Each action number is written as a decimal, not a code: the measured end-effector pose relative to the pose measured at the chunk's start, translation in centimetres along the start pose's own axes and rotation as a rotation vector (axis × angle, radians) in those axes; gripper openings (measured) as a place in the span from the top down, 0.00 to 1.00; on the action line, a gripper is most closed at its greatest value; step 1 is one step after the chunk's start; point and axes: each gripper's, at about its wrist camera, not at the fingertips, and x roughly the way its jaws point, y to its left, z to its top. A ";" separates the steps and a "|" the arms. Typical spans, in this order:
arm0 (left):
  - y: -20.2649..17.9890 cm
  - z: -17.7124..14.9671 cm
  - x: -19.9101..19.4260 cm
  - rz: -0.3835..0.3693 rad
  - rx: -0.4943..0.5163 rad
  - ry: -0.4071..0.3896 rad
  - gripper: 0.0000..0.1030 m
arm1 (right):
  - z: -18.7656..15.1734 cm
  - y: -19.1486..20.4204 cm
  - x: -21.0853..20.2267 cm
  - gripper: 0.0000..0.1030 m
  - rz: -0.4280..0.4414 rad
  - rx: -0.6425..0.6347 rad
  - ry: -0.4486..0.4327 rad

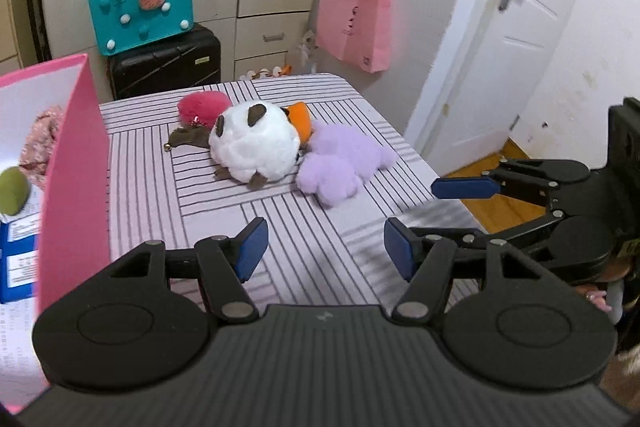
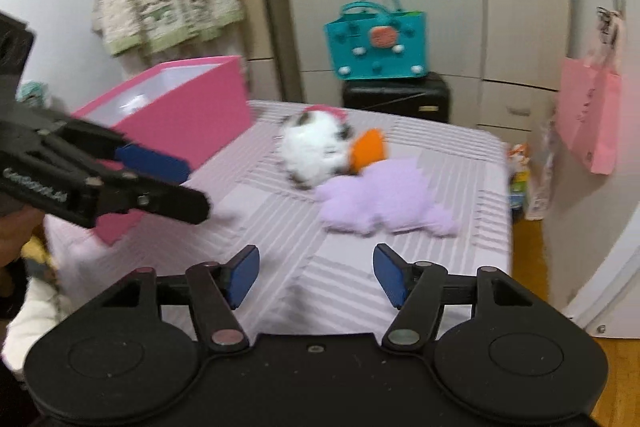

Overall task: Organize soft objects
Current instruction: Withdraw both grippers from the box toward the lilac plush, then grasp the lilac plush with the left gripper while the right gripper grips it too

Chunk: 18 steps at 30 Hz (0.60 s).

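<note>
In box (image 1: pixel 76 155), seemingly green plush (image 1: pixel 14 191).

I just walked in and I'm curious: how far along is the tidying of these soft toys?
Some looks done: the pink box already holds a green ball and something pink and fuzzy. Nothing is in hand; the left gripper and right gripper are both open and empty. Left on the table: the white plush, purple plush and red pompom.

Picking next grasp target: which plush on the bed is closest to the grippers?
The purple plush, lying at the pile's near edge; the white one and the pink pompom sit behind.
</note>
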 end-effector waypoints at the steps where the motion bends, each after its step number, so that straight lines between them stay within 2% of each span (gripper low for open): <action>1: 0.0 0.1 0.7 0.006 -0.010 0.000 0.39 | 0.0 -0.7 0.4 0.33 -0.016 0.005 -0.004; 6: 0.0 0.7 4.1 0.027 -0.066 -0.009 0.39 | 0.1 -3.4 2.5 0.31 -0.059 -0.001 -0.027; 10: 0.1 0.9 6.1 0.023 -0.100 -0.012 0.39 | 0.1 -4.2 4.3 0.28 -0.065 -0.073 -0.030; 11: 0.1 1.0 6.3 0.020 -0.108 -0.014 0.39 | 0.2 -4.4 4.6 0.25 -0.064 -0.100 -0.030; 12: 0.1 1.0 6.6 0.016 -0.117 -0.019 0.39 | 0.2 -4.5 4.9 0.17 -0.060 -0.122 -0.030; 14: 0.1 1.2 7.2 0.007 -0.139 -0.026 0.40 | 0.3 -4.9 5.2 0.11 -0.037 -0.168 -0.034; 18: 0.3 1.3 8.2 -0.009 -0.186 -0.028 0.40 | 0.8 -5.5 5.4 0.10 0.006 -0.224 -0.066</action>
